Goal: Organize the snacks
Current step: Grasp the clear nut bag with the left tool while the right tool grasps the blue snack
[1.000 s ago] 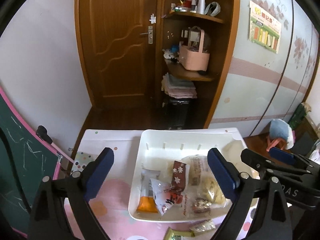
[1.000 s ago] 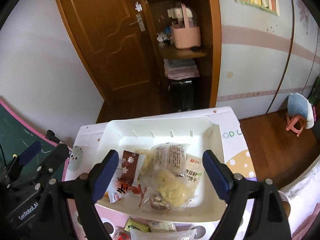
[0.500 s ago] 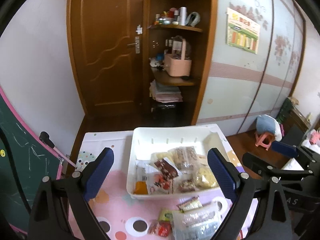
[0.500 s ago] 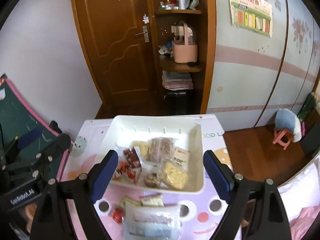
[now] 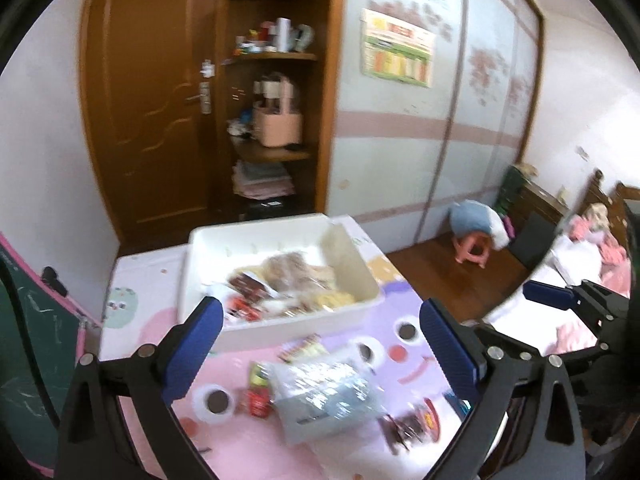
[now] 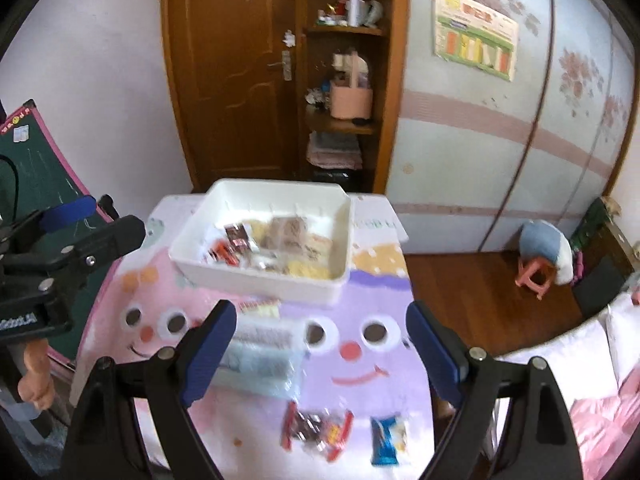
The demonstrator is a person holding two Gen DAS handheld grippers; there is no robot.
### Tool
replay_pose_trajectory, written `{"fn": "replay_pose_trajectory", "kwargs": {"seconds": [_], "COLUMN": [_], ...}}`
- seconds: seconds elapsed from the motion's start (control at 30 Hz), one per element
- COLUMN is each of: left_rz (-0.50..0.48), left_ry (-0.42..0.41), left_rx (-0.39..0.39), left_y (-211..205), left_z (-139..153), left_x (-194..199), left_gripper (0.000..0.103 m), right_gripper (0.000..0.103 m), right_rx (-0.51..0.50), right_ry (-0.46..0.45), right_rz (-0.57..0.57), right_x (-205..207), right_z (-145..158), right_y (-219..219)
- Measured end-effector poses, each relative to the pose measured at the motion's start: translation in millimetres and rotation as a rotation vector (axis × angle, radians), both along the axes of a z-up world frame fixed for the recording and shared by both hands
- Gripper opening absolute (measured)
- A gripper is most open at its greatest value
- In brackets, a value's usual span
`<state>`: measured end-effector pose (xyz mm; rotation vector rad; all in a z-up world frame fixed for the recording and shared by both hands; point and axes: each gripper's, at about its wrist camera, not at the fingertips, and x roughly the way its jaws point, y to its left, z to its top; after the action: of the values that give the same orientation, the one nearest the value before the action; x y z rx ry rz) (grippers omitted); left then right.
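A white bin holding several snack packets stands at the far side of a pink and purple cartoon mat. Loose snacks lie in front of it: a large clear bag, a small striped packet, a red and clear packet and a blue packet. My left gripper is open and empty, above the large bag. My right gripper is open and empty, above the mat in front of the bin.
A chalkboard leans at the mat's left. A wooden door and corner shelves with a pink basket stand behind. A pink stool stands on the wood floor at right, bedding at near right.
Both grippers have pulled back and up from the bin. The bin looks smaller, and the loose snacks on the mat in front of it have come into view.
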<state>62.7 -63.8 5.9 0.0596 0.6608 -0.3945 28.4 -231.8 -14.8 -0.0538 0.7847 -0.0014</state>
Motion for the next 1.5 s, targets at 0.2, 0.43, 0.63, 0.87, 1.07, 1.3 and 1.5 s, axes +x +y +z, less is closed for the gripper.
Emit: {"fn": "replay_pose_trajectory", "kwargs": {"seconds": [0.2,0.43,0.63,0.87,1.07,1.3,1.5], "left_rz": [-0.157,-0.33,-0.435,-0.509,-0.535,-0.583,-0.622], "left_ry": [0.056,0.194,0.272,0.307,0.339,0.407,0.388], "left_rx": [0.076,0.196,0.306,0.416,0.429,0.409,0.392], "left_y": [-58,-102,-121,-135,-143,-152,-157], "left_z": [-54,-142,-196,-229,-244,-256,-256], "left_x": [-29,-32,-29,-28,-21,-15,-27], "left_gripper": [0.098,0.098,0.098,0.093,0.082,0.081,0.043], "right_gripper": [0.087,0.075,0.073,0.073,0.062,0.057,0.032], "right_rx": [-0.036,-0.033,0.024,0.08,0.082,0.02,0.018], "right_ry": [0.029,0.154,0.268,0.32,0.357,0.34,0.325], "right_rz": [-0.091,-0.185,-0.196,-0.185,-0.157,-0.145,-0.132], "right_x": [-37,-56,-61,-54,-44,-41,-40], "right_z": [-50,-129,-185,-213,-228,-233,-229], "right_y": [-35,-71,-94,-100,-96,-90,-88]}}
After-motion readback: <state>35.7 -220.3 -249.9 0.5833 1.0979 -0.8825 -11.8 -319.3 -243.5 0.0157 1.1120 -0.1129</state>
